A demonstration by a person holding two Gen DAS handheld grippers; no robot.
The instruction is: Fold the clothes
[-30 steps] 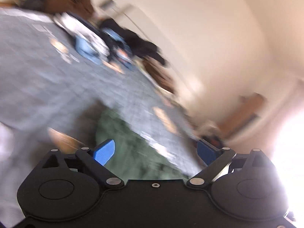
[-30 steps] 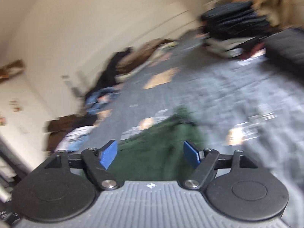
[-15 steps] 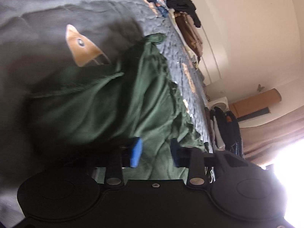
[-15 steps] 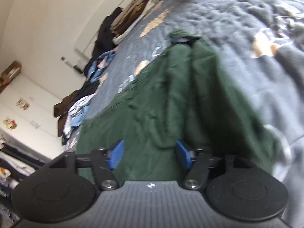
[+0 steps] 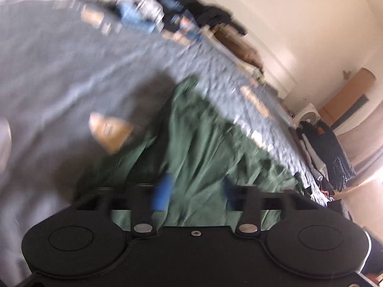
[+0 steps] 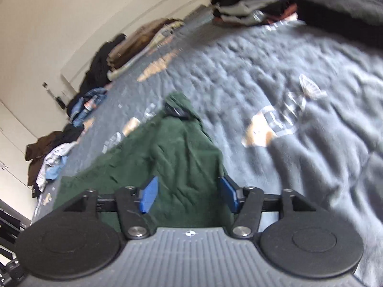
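A dark green garment [image 6: 177, 157] lies rumpled on a grey bedspread [image 6: 299, 76], reaching forward from both grippers. The right gripper [image 6: 188, 195] is parted wide above the cloth, gripping nothing. The left gripper [image 5: 195, 192] is blurred, its blue pads parted over green folds, nothing clamped. Only the right view shows folded dark clothes stacked [image 6: 249, 2] beyond; only the left shows a white fan [image 5: 308, 117] by the wall.

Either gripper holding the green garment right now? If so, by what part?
Nothing is held. The left gripper and right gripper are both open over the green garment, with a clear gap between the pads and no fabric pinched.
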